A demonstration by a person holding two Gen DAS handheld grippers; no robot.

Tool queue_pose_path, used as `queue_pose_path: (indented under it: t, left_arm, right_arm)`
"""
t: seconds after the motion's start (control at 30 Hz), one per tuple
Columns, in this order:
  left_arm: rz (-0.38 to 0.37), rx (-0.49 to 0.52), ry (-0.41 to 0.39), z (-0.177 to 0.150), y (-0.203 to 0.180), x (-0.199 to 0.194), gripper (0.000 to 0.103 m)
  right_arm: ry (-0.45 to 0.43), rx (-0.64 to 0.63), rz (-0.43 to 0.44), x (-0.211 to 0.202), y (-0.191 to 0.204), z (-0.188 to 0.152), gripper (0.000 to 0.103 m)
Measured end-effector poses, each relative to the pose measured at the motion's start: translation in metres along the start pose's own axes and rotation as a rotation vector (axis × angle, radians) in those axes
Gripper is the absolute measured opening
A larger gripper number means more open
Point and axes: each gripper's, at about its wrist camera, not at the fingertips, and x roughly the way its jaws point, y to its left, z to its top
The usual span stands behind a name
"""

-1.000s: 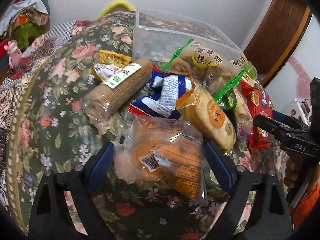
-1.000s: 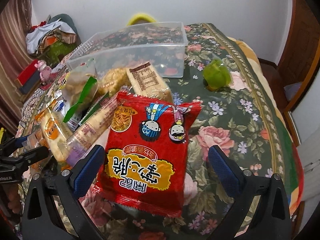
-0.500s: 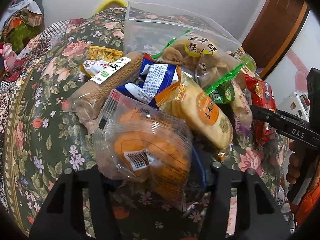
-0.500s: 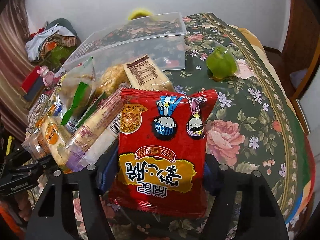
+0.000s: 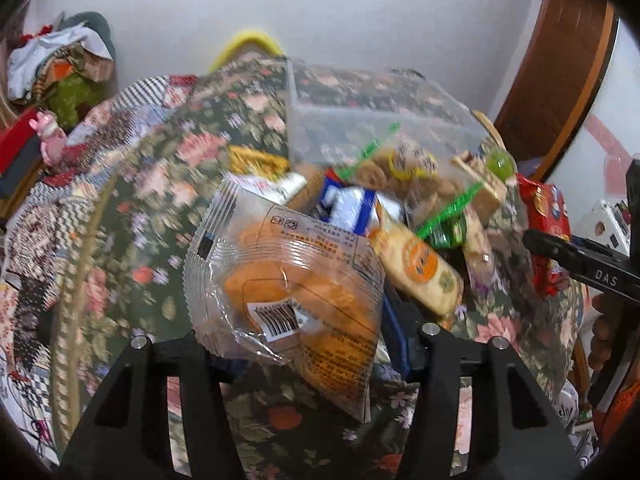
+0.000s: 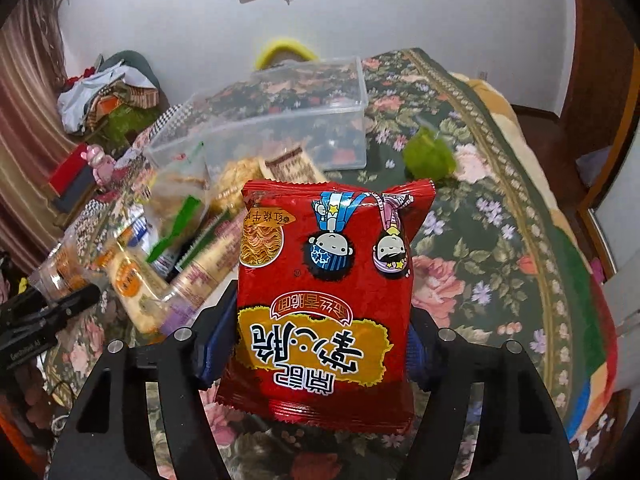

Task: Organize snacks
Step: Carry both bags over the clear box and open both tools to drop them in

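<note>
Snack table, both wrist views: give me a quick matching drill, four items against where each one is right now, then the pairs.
Items:
1. red noodle-snack packet
2. clear pack of orange cakes
3. clear plastic bin
4. green wrapped sweet

Places:
A. on the cloth to the right of the bin
B. gripped in the left hand-held gripper
C. behind the snack pile
D. gripped in the right hand-held gripper

Pairs: 1-D, 2-B, 3-C, 4-A

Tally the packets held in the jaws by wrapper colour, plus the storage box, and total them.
Red foil noodle-snack packet: 1
Clear-wrapped orange pastry packet: 1
Clear plastic storage box: 1
Total: 3
</note>
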Motion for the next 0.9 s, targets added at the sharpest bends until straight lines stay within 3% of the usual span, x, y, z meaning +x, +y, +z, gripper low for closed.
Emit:
queue_pose_path:
  t: [0.33, 0.9]
  left_arm:
    - [0.006, -0.006, -0.094, 0.039, 0.006, -0.024, 0.055]
    - [0.011, 0.007, -0.163, 0.118, -0.004, 0.007, 0.055]
  right_arm:
    - [-0.084, -0.039, -0.012, -0.019, 0.005, 0.022, 0.066]
    - [-0.199, -0.092, 0.002, -0.003, 0.023, 0.081, 0.066]
